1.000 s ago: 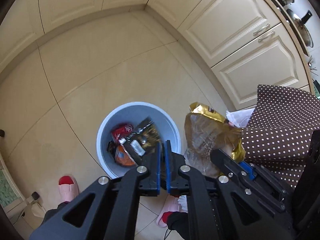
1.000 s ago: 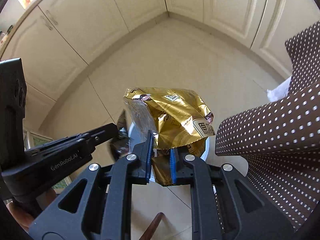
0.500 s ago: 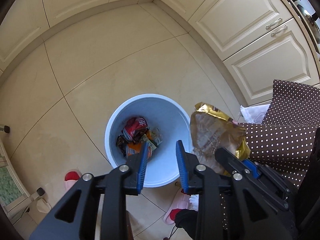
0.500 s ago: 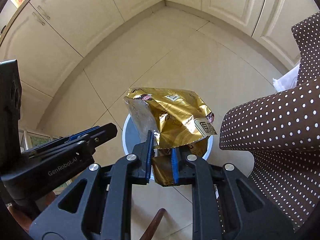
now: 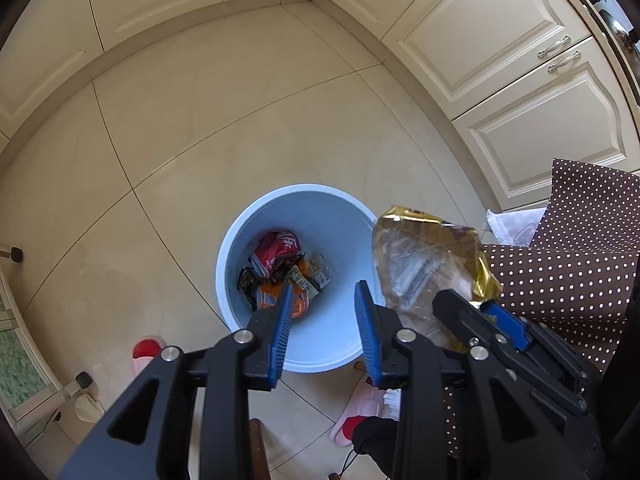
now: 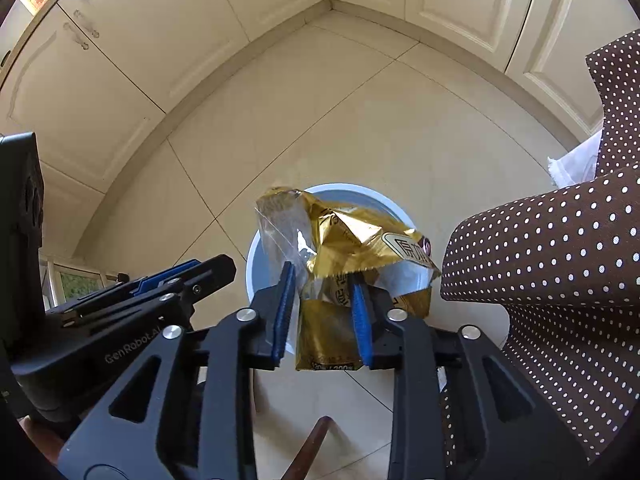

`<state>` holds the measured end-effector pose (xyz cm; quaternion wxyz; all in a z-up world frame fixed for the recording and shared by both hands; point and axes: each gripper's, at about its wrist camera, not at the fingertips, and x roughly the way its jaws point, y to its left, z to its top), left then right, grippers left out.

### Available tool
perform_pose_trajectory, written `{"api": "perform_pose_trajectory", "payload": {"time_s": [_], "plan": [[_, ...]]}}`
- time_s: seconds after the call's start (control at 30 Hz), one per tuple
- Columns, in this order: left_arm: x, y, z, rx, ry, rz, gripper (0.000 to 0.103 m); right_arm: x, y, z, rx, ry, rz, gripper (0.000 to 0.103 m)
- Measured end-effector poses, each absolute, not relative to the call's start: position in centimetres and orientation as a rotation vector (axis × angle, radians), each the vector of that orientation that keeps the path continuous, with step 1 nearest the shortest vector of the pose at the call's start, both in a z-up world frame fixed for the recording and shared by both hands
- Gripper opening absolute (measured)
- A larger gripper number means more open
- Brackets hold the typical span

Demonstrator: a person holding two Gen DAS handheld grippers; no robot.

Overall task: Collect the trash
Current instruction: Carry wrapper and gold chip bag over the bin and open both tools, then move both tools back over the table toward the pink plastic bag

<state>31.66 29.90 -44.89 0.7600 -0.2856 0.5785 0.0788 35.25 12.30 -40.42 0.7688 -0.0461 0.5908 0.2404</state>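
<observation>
Gold foil and clear plastic make up the crumpled snack bag [image 6: 352,240], which hangs over the light blue trash bin [image 5: 320,216] standing on the beige tiled floor [image 5: 240,120], near the corner where the cream cabinets [image 5: 500,40] meet. In the right wrist view the bag's lower part is between the jaws of the right gripper [image 6: 322,308]. These jaws are opening: a second ago they pinched the bag tight, and now the left blue pad stands apart from it, while the right pad looks still against the foil. The bag has sunk lower in the picture and covers more of the bin rim than before.

In the left wrist view the same bag [image 5: 424,256] is at the right edge of the bin, partly over the rim. The left gripper [image 5: 324,320] is above the bin, and its jaws are opening with nothing between them. A second ago they were nearly closed on a dark wrapper; that wrapper now lies at the bottom of the bin with the other wrappers [image 5: 280,268], red, orange and black.

Brown fabric with white dots [image 6: 560,280] fills the right side of both views, just beside the bin. Pink slippers with red toes [image 5: 148,352] are on the floor at the near side of the bin.
</observation>
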Motion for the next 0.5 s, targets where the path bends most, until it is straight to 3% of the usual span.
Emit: {"api": "perform_pose_trajectory", "payload": {"time_s": [0.17, 0.5], "plan": [[31.5, 30.15, -44.84, -0.627, 1.253, 0.178, 0.032, 35.52, 11.71, -40.31, -0.096, 1.276, 0.51, 0.041], [31.41, 30.36, -44.58, -0.625, 1.25, 0.17, 0.032, 35.72, 11.23, -40.16, -0.096, 1.274, 0.512, 0.042]]}}
